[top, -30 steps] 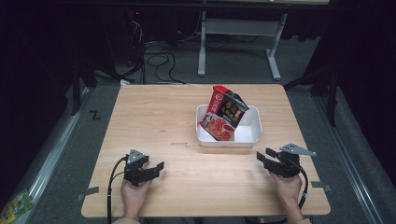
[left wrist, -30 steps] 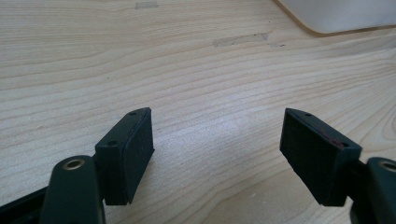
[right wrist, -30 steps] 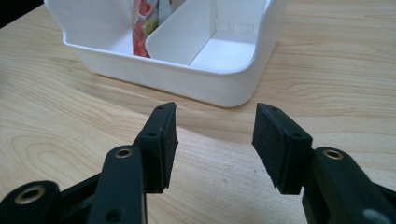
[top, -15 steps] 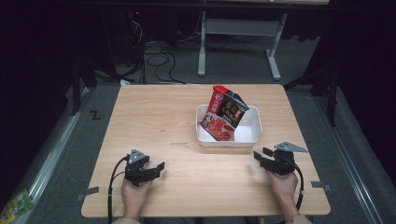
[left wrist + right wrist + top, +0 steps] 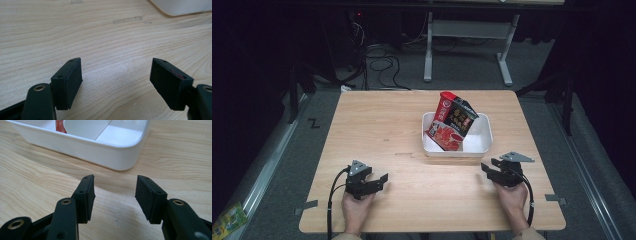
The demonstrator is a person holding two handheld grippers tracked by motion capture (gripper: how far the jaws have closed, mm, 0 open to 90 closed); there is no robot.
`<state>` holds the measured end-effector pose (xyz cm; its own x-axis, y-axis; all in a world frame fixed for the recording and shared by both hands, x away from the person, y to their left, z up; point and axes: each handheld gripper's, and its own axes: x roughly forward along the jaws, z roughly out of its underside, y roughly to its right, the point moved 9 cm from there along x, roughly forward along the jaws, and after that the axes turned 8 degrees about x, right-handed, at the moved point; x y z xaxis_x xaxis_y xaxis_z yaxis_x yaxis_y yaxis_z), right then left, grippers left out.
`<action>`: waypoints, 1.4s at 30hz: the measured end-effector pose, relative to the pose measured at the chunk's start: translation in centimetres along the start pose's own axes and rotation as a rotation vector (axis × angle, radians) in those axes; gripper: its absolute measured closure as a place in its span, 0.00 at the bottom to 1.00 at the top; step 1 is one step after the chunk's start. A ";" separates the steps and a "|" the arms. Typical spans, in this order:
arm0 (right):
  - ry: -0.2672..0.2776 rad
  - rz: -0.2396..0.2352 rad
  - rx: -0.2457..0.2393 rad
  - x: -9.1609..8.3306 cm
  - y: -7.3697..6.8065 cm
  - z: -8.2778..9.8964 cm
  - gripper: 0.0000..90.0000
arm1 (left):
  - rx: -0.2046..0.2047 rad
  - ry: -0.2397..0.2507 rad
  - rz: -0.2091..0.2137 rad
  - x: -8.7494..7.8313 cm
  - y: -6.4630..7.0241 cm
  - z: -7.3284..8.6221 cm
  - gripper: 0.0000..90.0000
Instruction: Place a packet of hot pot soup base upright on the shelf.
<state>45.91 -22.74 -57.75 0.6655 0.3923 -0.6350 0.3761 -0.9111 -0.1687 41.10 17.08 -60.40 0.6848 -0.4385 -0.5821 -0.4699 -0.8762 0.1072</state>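
Observation:
A white rectangular tray (image 5: 482, 145) sits right of centre on the wooden table (image 5: 377, 125). Two snack packets lean in it, a black and red one (image 5: 459, 117) over a red one (image 5: 446, 136). My left gripper (image 5: 382, 181) rests near the front left of the table, open, with bare wood between its jaws (image 5: 116, 75). My right gripper (image 5: 488, 169) lies just in front of the tray's near right corner (image 5: 125, 157), open and holding nothing (image 5: 115, 192). A sliver of the red packet (image 5: 60, 126) shows inside the tray.
Small tape marks (image 5: 127, 19) lie on the wood ahead of the left gripper. Grey clips (image 5: 557, 199) sit at the table's front edge. Beyond the table stand a metal desk frame (image 5: 467, 45) and floor cables (image 5: 382, 60).
My right gripper has shifted slightly left and a touch toward the tray. The left gripper and the packets stay as they were.

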 end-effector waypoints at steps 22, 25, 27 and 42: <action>0.003 0.009 0.019 0.7 -0.1 1.2 0.55 | 0.005 -0.008 -0.004 0.0 0.0 0.0 0.29; 0.012 0.007 0.017 0.6 -0.1 1.2 0.55 | 0.008 -0.013 -0.009 0.0 0.0 0.1 0.29; 0.011 0.003 0.024 0.6 -0.1 1.2 0.54 | 0.008 -0.013 -0.010 0.0 0.0 0.1 0.29; -0.008 0.006 0.010 0.5 -0.3 1.6 0.47 | -0.006 0.001 -0.010 -0.1 -0.1 0.0 0.29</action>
